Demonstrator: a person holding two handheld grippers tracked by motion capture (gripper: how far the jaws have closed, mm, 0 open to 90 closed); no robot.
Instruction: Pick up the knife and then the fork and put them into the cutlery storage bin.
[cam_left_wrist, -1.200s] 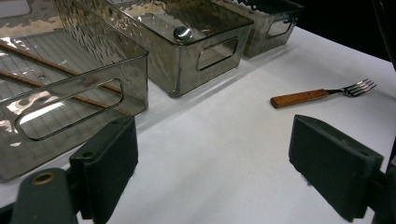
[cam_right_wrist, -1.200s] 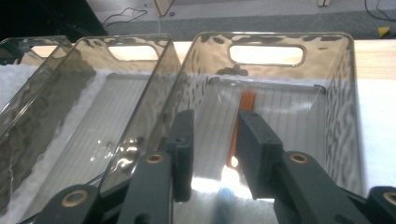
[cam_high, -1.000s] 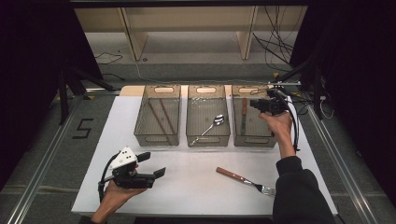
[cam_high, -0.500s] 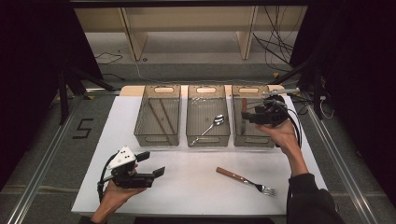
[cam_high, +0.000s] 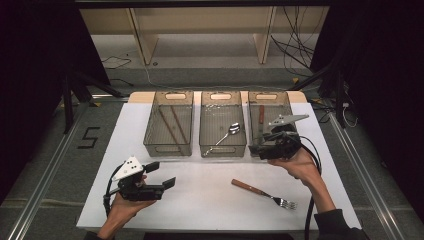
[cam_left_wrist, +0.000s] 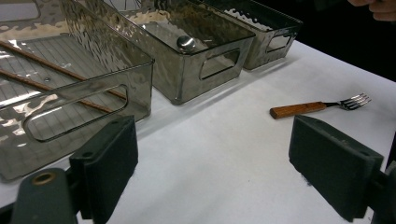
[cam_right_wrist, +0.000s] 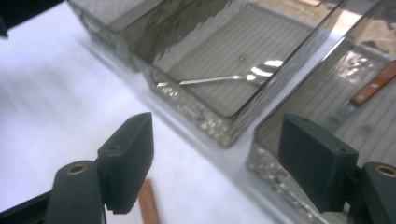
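Observation:
A wooden-handled fork (cam_high: 262, 194) (cam_left_wrist: 317, 106) lies on the white table (cam_high: 200, 205), in front of three clear bins. The right bin (cam_high: 267, 95) holds a wooden-handled knife (cam_high: 261, 114) (cam_right_wrist: 373, 86). My right gripper (cam_high: 254, 148) (cam_right_wrist: 217, 126) hovers at that bin's near end; its jaws have just been opening, stand open, and have nothing between them. A spoon (cam_high: 227, 134) (cam_right_wrist: 233, 77) rests in the middle bin (cam_high: 222, 150). My left gripper (cam_high: 161, 175) (cam_left_wrist: 212, 126) is held open and empty near the table's front left.
The left bin (cam_high: 168, 145) contains two brown chopsticks (cam_high: 172, 124) (cam_left_wrist: 46, 70). A wooden shelf frame and cables stand behind the table. Metal rails run along both sides of the table, with a "5" marked on the floor at left.
My right gripper has pulled back from the far end of the right bin to its near end, and its jaws stand wider. The left gripper has stayed put.

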